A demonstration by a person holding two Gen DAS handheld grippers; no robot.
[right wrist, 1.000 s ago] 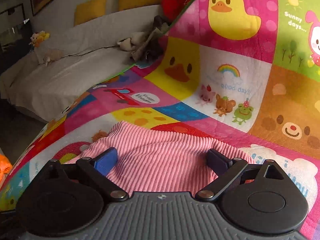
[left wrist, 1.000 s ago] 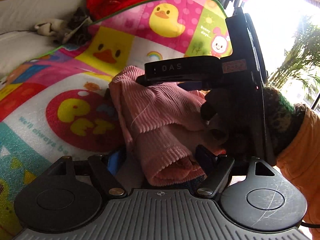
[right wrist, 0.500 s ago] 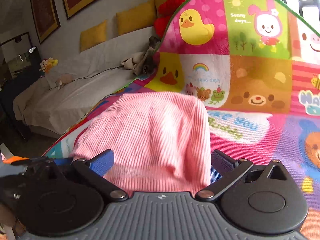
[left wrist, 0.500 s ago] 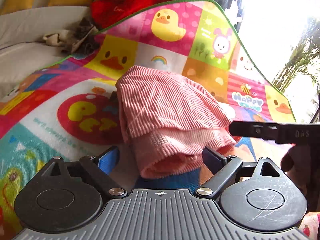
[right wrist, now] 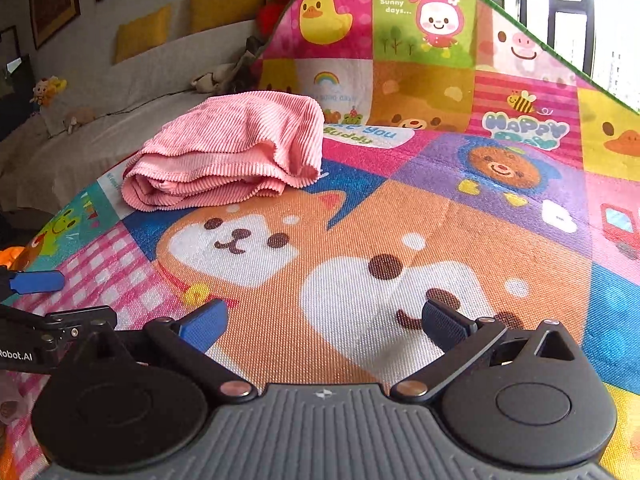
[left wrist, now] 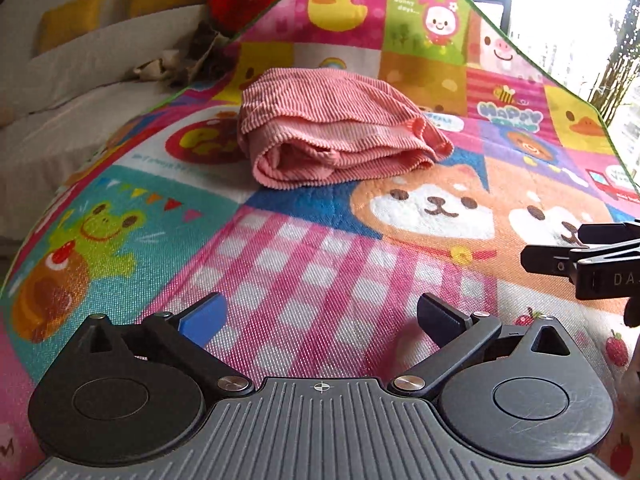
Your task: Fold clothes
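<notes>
**Pink knit folded, both grippers clear of it**

The pink ribbed garment (left wrist: pixel 336 128) lies folded into a thick bundle on the cartoon play mat (left wrist: pixel 320 264), in the upper middle of the left wrist view and the upper left of the right wrist view. Its layers are stacked, with a rolled edge facing the cameras and one corner poking out on the right side, a little loose.

The left gripper (left wrist: pixel 320 314) hovers over the pink checked patch with its jaws spread wide and nothing between them. The right gripper (right wrist: pixel 324 322) hangs over the dog-face print, jaws likewise apart and empty.

The fold looks about finished to me. If any tidying is wanted, I would come in low and flat, press the protruding corner in line with the rest, and avoid snagging the top layer, since soft knit like this slides and springs open easily.
</notes>
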